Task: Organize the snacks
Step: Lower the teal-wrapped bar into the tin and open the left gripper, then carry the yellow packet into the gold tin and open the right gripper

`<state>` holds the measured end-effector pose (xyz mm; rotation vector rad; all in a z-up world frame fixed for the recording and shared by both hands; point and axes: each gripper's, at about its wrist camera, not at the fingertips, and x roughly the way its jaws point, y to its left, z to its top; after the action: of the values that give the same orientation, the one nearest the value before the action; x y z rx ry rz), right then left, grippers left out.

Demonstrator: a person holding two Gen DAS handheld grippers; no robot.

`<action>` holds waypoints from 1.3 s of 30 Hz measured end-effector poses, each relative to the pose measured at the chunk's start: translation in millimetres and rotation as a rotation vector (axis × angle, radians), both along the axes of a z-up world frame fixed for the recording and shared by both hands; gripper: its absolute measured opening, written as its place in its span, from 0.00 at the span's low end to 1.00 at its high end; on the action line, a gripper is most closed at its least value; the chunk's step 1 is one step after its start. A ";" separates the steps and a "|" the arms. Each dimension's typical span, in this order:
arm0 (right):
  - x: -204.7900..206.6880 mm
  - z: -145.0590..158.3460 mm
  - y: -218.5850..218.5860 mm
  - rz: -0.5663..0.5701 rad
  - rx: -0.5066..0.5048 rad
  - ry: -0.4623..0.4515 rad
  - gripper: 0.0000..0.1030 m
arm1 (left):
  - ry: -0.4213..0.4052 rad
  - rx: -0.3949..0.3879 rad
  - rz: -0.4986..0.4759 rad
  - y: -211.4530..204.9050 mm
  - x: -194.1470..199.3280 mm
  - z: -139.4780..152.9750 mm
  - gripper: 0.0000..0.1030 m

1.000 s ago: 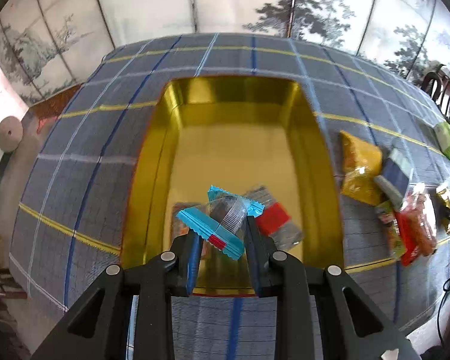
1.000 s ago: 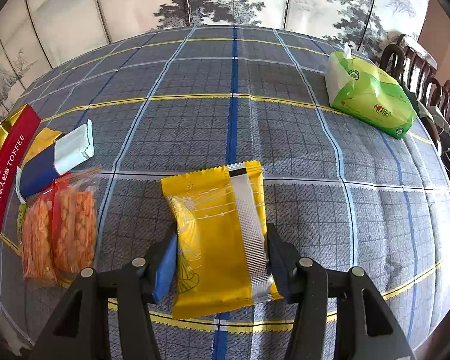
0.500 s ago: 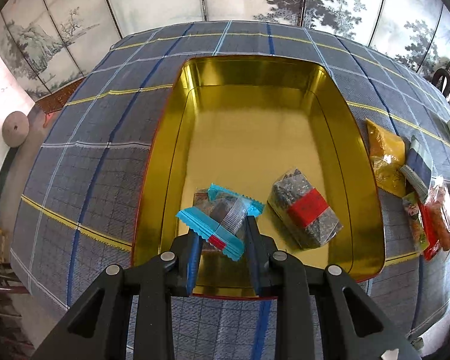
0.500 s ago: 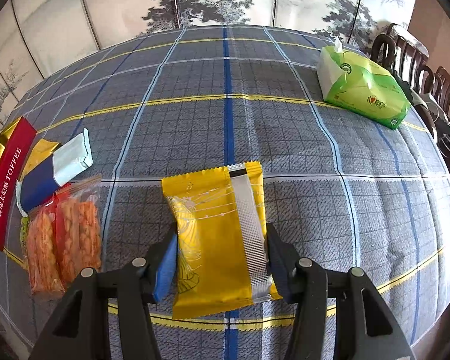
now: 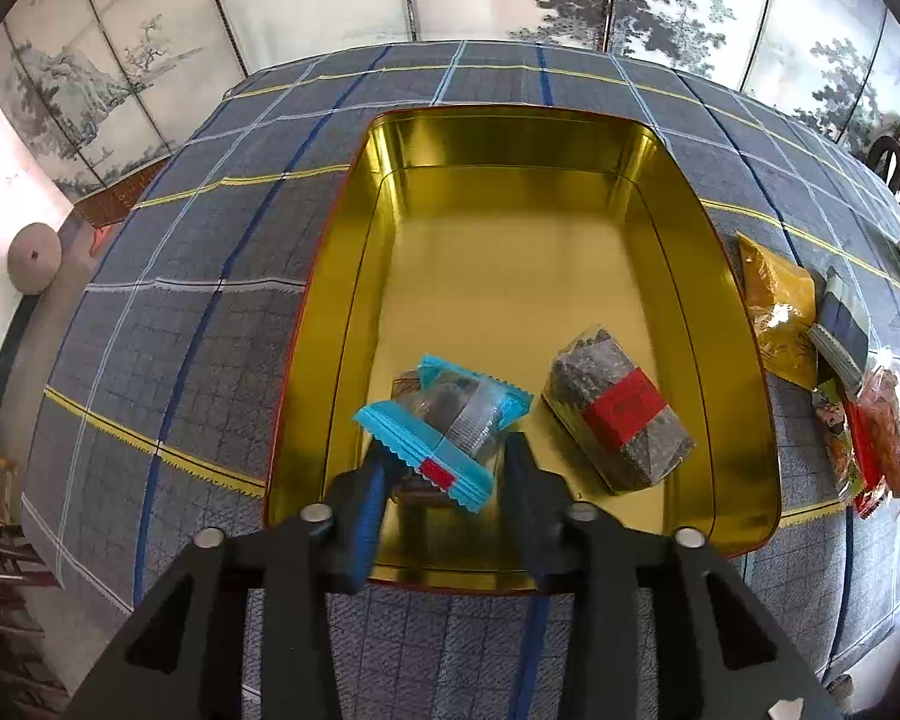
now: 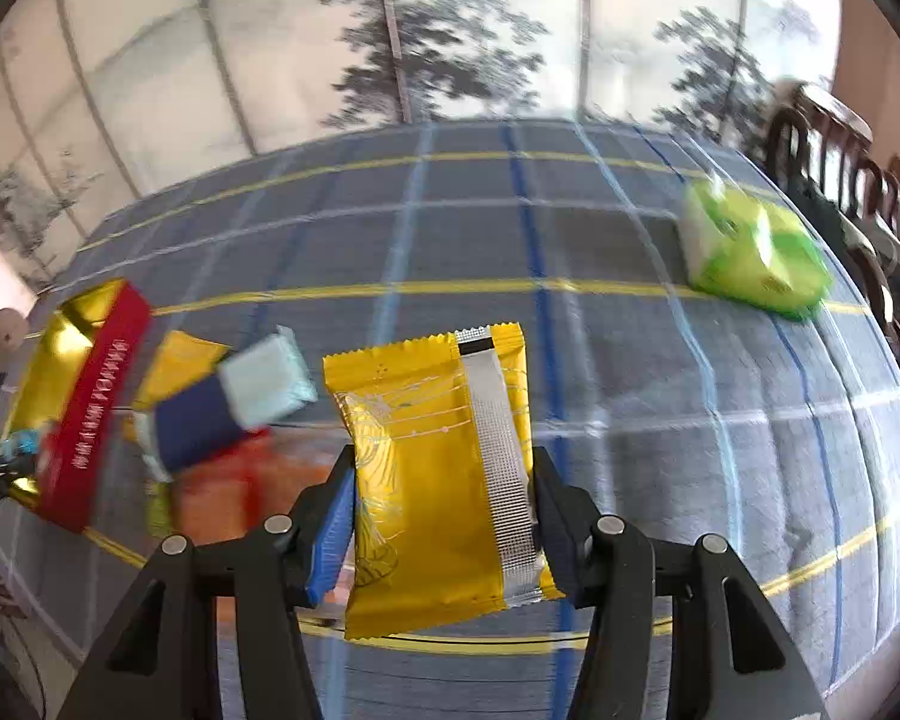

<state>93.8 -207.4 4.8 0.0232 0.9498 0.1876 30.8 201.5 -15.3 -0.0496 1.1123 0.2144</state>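
Note:
In the left wrist view my left gripper (image 5: 447,456) hangs over the near end of the open gold tin (image 5: 510,114). Its jaws are opening, and a blue-edged clear snack packet (image 5: 444,420) sits loosely between them, with a gap at the right finger. Under it lies a brownish snack (image 5: 407,384), and a dark snack with a red label (image 5: 618,408) lies beside it in the tin. In the right wrist view my right gripper (image 6: 442,462) is shut on a yellow packet (image 6: 426,450), held above the checked tablecloth. The tin's red side (image 6: 96,396) is at the left.
Right of the tin lie a yellow packet (image 5: 777,312), a navy-and-white packet (image 5: 840,330) and an orange snack bag (image 5: 876,432). A green tissue pack (image 6: 750,252) sits at the far right of the table. Dark wooden chairs (image 6: 840,150) stand beyond it.
The left jaws have spread apart and the blue packet has loosened between them. The right gripper has risen with the yellow packet, and its view has tilted and blurred.

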 end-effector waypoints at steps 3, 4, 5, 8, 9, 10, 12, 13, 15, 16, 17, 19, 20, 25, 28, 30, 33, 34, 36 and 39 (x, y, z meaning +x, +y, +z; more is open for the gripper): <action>-3.0 9.2 26.7 0.058 0.013 -0.017 0.53 | -0.009 -0.010 0.003 1.4 -3.5 1.5 0.39; -4.6 10.8 34.4 0.074 0.017 -0.021 0.53 | -0.014 -0.012 0.003 1.8 -4.9 2.4 0.42; -5.3 12.4 43.0 0.094 0.022 -0.023 0.53 | -0.017 -0.010 0.006 2.1 -6.5 3.9 0.43; -8.7 14.9 73.5 0.161 0.028 -0.027 0.53 | -0.035 -0.006 0.008 3.1 -10.9 9.4 0.48; -9.8 14.2 81.3 0.176 0.029 -0.026 0.53 | -0.040 -0.008 0.008 3.5 -12.5 11.4 0.51; -11.0 14.1 92.0 0.198 0.034 -0.023 0.53 | -0.047 -0.011 0.009 4.0 -14.7 13.9 0.55; -12.3 13.4 109.8 0.234 0.037 -0.020 0.53 | -0.059 -0.011 0.012 5.3 -18.0 18.5 0.55; -14.0 13.5 115.8 0.246 0.036 -0.020 0.53 | -0.067 -0.010 0.012 5.8 -19.5 21.0 0.56; -16.3 14.1 135.4 0.286 0.038 -0.019 0.53 | -0.079 -0.006 0.020 7.3 -22.4 25.8 0.59; -18.8 15.1 141.8 0.297 0.038 -0.020 0.53 | -0.085 -0.003 0.026 8.1 -24.1 28.0 0.60; -19.4 15.9 149.8 0.312 0.038 -0.021 0.53 | -0.091 0.003 0.033 9.3 -26.1 30.5 0.60; -20.5 17.7 165.0 0.341 0.040 -0.024 0.53 | -0.100 0.008 0.046 12.4 -30.4 34.6 0.61; -21.7 18.7 171.9 0.355 0.041 -0.025 0.53 | -0.105 0.004 0.056 15.2 -33.3 36.4 0.62; -24.9 20.2 201.2 0.415 0.038 -0.025 0.53 | -0.121 0.002 0.106 28.1 -47.1 42.0 0.63; -29.0 19.5 216.0 0.449 0.029 -0.022 0.53 | -0.119 0.013 0.137 35.6 -54.5 42.9 0.64; -31.5 18.0 226.5 0.474 0.024 -0.020 0.53 | -0.116 0.014 0.154 41.3 -59.9 43.1 0.64; -34.7 16.8 238.5 0.502 0.017 -0.016 0.53 | -0.108 0.018 0.179 49.6 -66.2 42.1 0.65; -35.0 16.6 242.3 0.507 0.016 -0.015 0.53 | -0.105 0.022 0.188 52.3 -68.0 41.7 0.65; -36.3 15.3 251.6 0.527 0.011 -0.013 0.53 | -0.102 0.022 0.201 56.7 -71.5 41.4 0.66; -35.8 12.4 262.8 0.545 0.004 -0.008 0.53 | -0.100 0.027 0.219 62.0 -76.2 41.6 0.66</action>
<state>58.0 55.4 17.2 -0.2348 0.9316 0.6920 -45.4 263.5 26.2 -0.1569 1.0041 0.4184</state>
